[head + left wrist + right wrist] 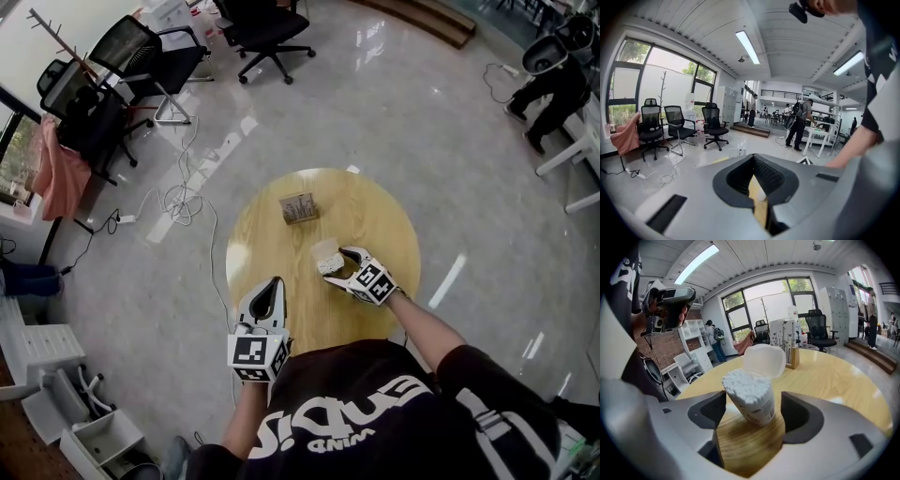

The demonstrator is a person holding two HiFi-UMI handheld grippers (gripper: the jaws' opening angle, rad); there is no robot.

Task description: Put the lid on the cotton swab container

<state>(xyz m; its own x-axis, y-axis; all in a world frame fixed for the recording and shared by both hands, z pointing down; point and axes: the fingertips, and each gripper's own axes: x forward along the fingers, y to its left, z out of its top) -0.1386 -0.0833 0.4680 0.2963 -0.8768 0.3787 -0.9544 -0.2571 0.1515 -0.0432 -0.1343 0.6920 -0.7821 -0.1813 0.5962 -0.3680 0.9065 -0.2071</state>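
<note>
Large white lettering on the black shirt [375, 398], seen upside down, not surely readable. Dark print on the cotton swab container [759, 408] label, too small to read.

Open, full cotton swab container [751, 399] tilts on table [834, 376], translucent lid [764, 359] just behind.

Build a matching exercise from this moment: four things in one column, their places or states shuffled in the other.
Things:
1. cotton swab container
2. lid
3. left gripper
4. patterned box

Places or states:
A. jaws shut, nothing in them
B. far side of the table
C. between the open jaws of the right gripper
D. lying just behind the container, not on it

Pairs: 1-C, 2-D, 3-A, 4-B
</note>
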